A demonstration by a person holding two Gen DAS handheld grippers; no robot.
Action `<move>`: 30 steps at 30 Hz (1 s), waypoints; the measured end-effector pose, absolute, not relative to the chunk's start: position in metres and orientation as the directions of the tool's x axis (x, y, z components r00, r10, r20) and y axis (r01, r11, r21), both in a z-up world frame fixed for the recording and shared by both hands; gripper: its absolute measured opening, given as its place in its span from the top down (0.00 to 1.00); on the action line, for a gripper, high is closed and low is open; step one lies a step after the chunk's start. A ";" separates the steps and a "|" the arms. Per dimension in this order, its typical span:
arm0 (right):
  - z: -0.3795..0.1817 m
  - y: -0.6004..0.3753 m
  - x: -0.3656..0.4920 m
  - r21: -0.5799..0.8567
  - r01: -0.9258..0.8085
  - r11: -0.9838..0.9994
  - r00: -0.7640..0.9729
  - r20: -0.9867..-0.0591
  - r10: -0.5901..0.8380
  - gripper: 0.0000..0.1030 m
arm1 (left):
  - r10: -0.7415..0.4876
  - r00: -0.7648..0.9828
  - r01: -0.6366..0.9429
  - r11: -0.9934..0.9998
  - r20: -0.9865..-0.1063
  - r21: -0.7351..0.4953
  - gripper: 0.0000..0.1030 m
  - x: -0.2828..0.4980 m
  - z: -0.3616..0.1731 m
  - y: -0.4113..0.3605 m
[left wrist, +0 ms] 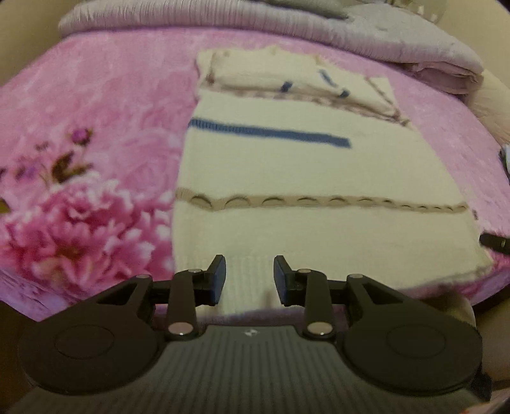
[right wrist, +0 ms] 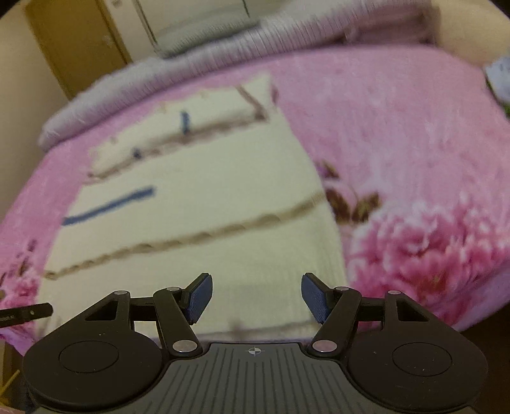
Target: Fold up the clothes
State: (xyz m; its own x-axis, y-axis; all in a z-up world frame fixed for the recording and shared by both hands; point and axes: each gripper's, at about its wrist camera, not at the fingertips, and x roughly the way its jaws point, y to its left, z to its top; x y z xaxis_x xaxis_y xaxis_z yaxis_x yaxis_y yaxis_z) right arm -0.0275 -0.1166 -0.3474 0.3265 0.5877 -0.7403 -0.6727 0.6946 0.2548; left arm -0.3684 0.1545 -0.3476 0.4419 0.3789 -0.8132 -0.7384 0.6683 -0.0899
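Observation:
A cream knit sweater [left wrist: 287,172] with a blue stripe and a beige scalloped band lies flat on the pink floral blanket [left wrist: 95,127], its far end folded over. My left gripper [left wrist: 249,278] is open and empty, just above the sweater's near ribbed hem. In the right wrist view the same sweater [right wrist: 197,216] lies ahead, and my right gripper [right wrist: 256,297] is open and empty over the near hem. The tip of the other gripper shows at each view's edge [left wrist: 497,243].
A grey-lilac folded quilt [left wrist: 255,25] lies along the far side of the bed. A wooden door [right wrist: 79,41] stands behind the bed in the right wrist view. A small pale object [right wrist: 500,76] sits at the blanket's far right edge.

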 end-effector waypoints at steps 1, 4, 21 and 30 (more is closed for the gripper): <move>-0.339 -0.119 -0.034 0.249 -0.683 0.687 0.340 -0.724 0.600 0.36 | 0.392 0.447 -0.733 0.675 -0.804 -0.078 0.71 -0.369 -0.341 0.149; -0.321 -0.121 -0.047 0.235 -0.715 0.658 0.357 -0.687 0.633 0.36 | 0.431 0.461 -0.726 0.686 -0.776 -0.051 0.70 -0.372 -0.326 0.134; -0.321 -0.144 -0.087 0.227 -0.745 0.628 0.345 -0.674 0.653 0.36 | 0.466 0.424 -0.710 0.703 -0.777 0.034 0.69 -0.384 -0.328 0.097; -0.335 -0.146 -0.092 0.232 -0.743 0.627 0.321 -0.699 0.639 0.36 | 0.433 0.382 -0.711 0.702 -0.816 0.039 0.69 -0.384 -0.350 0.097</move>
